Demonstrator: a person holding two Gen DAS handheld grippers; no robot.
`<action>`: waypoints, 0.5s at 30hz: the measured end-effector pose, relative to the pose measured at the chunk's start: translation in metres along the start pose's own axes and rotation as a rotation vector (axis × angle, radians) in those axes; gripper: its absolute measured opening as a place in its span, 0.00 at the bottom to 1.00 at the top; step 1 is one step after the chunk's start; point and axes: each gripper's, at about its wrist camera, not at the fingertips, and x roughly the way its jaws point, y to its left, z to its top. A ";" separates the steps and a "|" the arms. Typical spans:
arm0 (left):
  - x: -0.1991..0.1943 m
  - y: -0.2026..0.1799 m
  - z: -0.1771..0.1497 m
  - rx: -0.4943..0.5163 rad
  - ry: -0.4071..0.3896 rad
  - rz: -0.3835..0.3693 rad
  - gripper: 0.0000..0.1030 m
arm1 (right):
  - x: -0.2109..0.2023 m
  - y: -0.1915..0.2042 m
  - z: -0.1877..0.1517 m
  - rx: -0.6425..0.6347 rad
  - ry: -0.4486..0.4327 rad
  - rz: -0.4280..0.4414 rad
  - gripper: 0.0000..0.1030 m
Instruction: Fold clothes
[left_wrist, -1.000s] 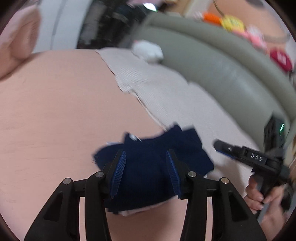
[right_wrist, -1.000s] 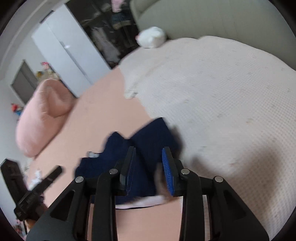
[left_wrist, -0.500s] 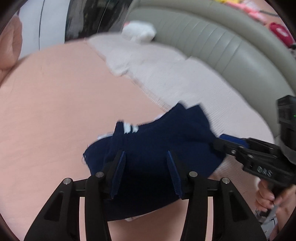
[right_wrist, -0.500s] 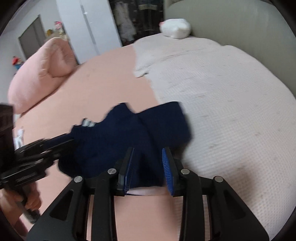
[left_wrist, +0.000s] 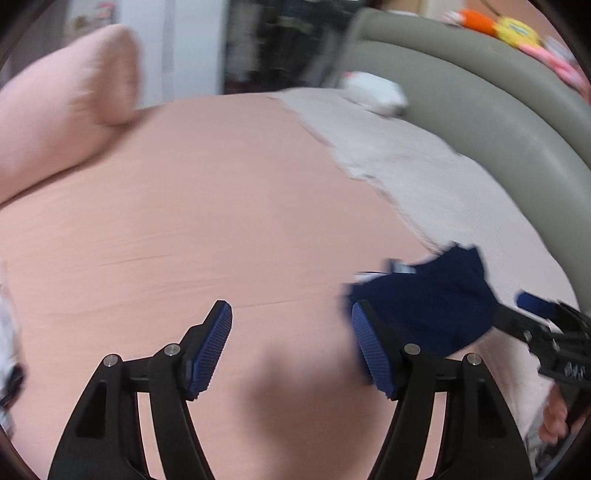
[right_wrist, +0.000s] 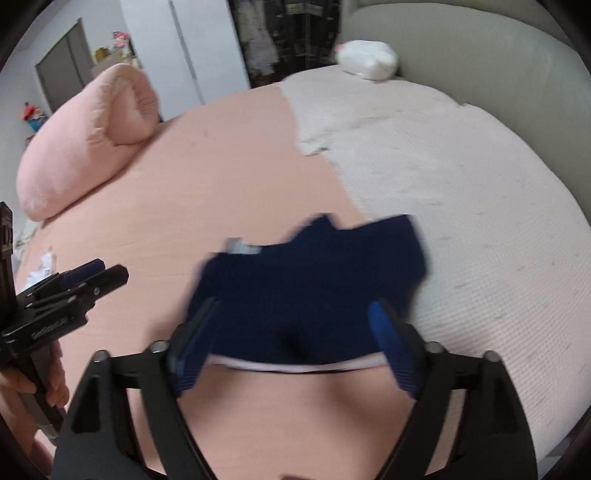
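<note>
Right wrist view is filled in its middle by the navy garment (right_wrist: 310, 291), which lies bunched in a compact heap on the pink bed sheet (right_wrist: 207, 192), right at the seam where the pale textured blanket (right_wrist: 461, 177) begins; a white edge shows along its near side. The right tongs (right_wrist: 291, 339) are spread wide and set astride that near edge, the cloth lying between the fingers but not pinched, a stance judged suited either to gathering the hem or to having just let it go. In the left wrist view the left tongs (left_wrist: 291, 343) are likewise wide apart with nothing between them, held over bare sheet just beside the garment. A rolled pink pillow (right_wrist: 88, 140) lies well apart, so flat room is left around the heap.
</note>
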 end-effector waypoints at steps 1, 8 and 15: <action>-0.010 0.017 -0.001 -0.029 -0.002 0.026 0.68 | -0.005 0.015 -0.003 -0.013 0.006 -0.002 0.84; -0.080 0.110 -0.037 -0.141 -0.002 0.170 0.76 | -0.031 0.137 -0.031 -0.095 0.033 0.017 0.87; -0.156 0.163 -0.088 -0.179 -0.021 0.227 0.77 | -0.096 0.210 -0.081 -0.191 -0.012 0.023 0.87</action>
